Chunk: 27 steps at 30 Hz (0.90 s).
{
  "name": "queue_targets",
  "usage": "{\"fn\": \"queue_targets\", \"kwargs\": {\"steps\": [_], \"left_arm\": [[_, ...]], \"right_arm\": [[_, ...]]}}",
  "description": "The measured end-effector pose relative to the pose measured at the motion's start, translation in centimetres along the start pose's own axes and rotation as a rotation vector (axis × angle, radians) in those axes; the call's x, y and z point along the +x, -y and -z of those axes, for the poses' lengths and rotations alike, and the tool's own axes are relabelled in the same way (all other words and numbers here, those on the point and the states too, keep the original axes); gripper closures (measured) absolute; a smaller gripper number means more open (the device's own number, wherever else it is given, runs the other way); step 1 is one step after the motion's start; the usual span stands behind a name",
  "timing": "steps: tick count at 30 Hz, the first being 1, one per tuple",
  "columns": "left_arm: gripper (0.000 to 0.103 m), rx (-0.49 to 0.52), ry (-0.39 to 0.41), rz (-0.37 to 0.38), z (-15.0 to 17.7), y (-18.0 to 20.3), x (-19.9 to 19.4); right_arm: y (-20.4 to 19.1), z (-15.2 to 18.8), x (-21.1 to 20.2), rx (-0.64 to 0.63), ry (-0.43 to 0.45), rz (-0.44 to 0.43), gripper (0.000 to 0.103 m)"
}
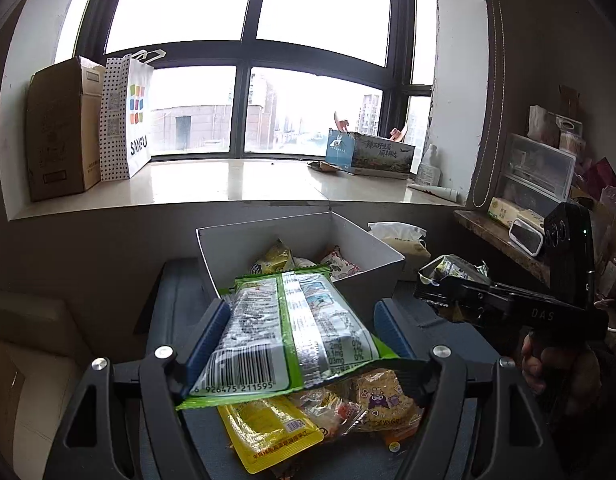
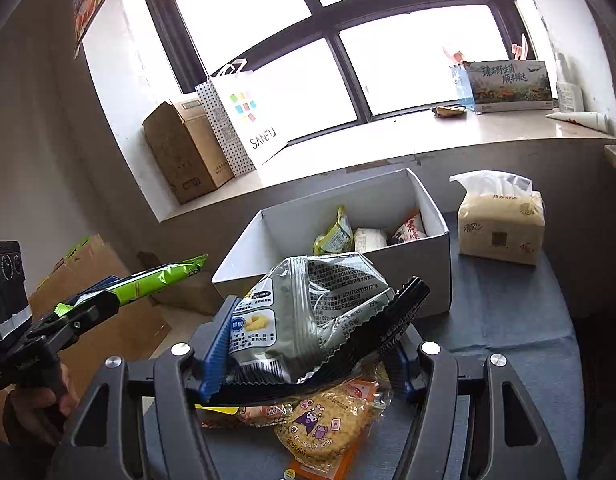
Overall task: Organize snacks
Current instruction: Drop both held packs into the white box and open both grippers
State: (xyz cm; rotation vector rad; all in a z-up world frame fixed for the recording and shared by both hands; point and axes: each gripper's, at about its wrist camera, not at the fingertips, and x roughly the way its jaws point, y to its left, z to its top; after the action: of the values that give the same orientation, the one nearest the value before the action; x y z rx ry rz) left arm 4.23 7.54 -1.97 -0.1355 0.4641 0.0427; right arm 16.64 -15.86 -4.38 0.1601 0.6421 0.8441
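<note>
Left wrist view: one left gripper (image 1: 304,332), jaws clamped on one green-edged snack packet (image 1: 292,328), held flat above the worktop (image 1: 180,300), long axis running away from the camera toward one white box (image 1: 382,276), barcode end nearest, far end reaching over the box's near rim. Inside the box, three small packets: one yellow-green (image 1: 274,260), one pale (image 1: 304,263) mostly hidden, one red-and-white (image 1: 340,264). Beneath the held packet, a loose pile on the worktop: one yellow pouch (image 1: 268,432), one clear-wrapped orange snack (image 1: 328,410), one round cracker pack with a purple cartoon (image 1: 382,402); more possibly hidden. To the right, one right gripper (image 1: 438,294) seen from the side, jaws closed on one silver crumpled bag (image 1: 454,270). Beyond, one tissue pack (image 1: 400,236) just behind the box's right corner. On the windowsill (image 1: 236,184), one cardboard carton (image 1: 62,128), one shopping bag marked SANFU (image 1: 128,116), one printed box (image 1: 368,152). Right wrist view: right gripper (image 2: 320,332), jaws gripping the silver crumpled bag (image 2: 312,304), tilted, printed back facing up, long axis slanting from lower left to upper right toward the white box (image 2: 336,284). Same three packets visible inside. Under the jaws, the cartoon cracker pack (image 2: 320,428) lying flat. At left, the left gripper (image 2: 108,298) holding the green packet (image 2: 160,276) edge-on, pointing up and right toward the box. Tissue pack (image 2: 502,224) upright on the worktop (image 2: 508,320), right of the box.
</note>
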Motion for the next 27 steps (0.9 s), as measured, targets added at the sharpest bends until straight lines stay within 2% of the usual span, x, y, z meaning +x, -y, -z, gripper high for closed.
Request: {"fn": "queue_targets", "kwargs": {"steps": [4,7,12,15,18,21,24,25,26,27], "left_arm": [[0.024,-0.006,0.028,0.009,-2.9,0.1,2.3],[0.024,-0.019,0.039,-0.001,-5.3,-0.7,4.6],[0.024,-0.019,0.016,-0.054,-8.1,-1.9,9.1],[0.024,-0.078,-0.016,-0.048,-9.0,-3.2,11.7],[0.024,-0.079,-0.049,-0.076,-9.6,-3.9,14.1],[0.023,-0.096,-0.065,-0.094,-10.0,-5.0,15.8],[0.022,-0.087,-0.061,-0.126,-9.9,-5.6,16.6],[0.021,-0.091,-0.074,-0.125,-9.7,-5.9,16.9],[0.013,-0.1,-0.09,-0.112,-9.6,-6.2,17.2],[0.001,-0.108,-0.111,-0.102,-9.3,-6.4,17.4]], "right_arm": [[0.2,-2.7,-1.1,-0.031,0.048,0.015,0.034],[0.6,-5.3,0.3,-0.049,0.068,0.054,0.034],[1.7,-9.3,4.6,0.001,0.025,0.072,0.034],[1.4,-10.8,7.8,-0.004,-0.001,0.092,0.034],[0.8,-12.0,10.9,-0.044,-0.013,0.139,0.034],[1.2,-13.1,13.8,-0.009,-0.042,0.122,0.034],[1.2,-13.7,16.5,-0.038,-0.072,0.193,0.033],[1.3,-13.7,17.2,-0.044,-0.083,0.213,0.033],[1.4,-13.8,17.9,-0.047,-0.099,0.219,0.03],[1.5,-13.7,18.6,-0.045,-0.12,0.21,0.029]]}}
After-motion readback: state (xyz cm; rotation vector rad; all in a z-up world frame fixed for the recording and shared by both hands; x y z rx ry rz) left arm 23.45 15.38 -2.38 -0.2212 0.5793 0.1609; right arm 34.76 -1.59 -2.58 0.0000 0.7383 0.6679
